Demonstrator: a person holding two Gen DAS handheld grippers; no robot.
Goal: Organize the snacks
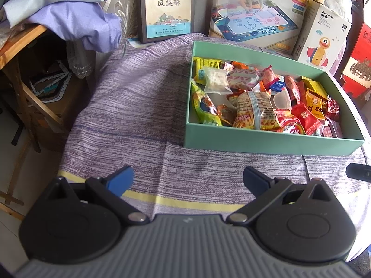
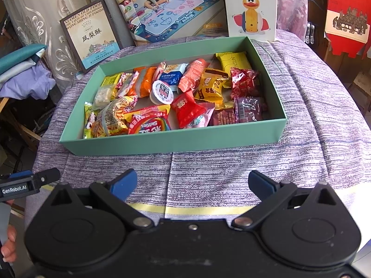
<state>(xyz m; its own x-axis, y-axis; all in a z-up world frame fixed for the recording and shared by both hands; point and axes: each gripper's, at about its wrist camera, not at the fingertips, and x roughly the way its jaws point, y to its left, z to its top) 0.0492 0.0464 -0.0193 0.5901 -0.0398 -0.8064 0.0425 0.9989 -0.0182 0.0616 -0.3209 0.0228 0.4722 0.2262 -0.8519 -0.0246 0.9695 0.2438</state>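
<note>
A mint-green box point(image 1: 266, 143) point(image 2: 176, 142) sits on the purple striped cloth, filled with several wrapped snacks. Among them are a Skittles pack point(image 2: 149, 125), a red candy pouch point(image 2: 187, 108), a white jelly cup point(image 2: 161, 92) and a clear bag of white pieces point(image 1: 215, 81). My left gripper point(image 1: 188, 180) hovers open over the cloth, in front of and left of the box, holding nothing. In the right wrist view, my right gripper point(image 2: 192, 183) is open and empty over the cloth just in front of the box's near wall. The left gripper's tip point(image 2: 30, 180) shows at the far left.
Behind the box stand a pineapple-cake box point(image 2: 92, 37), a drawing-mat box point(image 2: 171, 11) and a duck toy box point(image 2: 252, 7). A wooden rack point(image 1: 23, 74) with folded fabrics point(image 1: 60, 11) stands at the left. A red carton point(image 2: 347, 16) stands at the right. A hand point(image 2: 8, 243) shows lower left.
</note>
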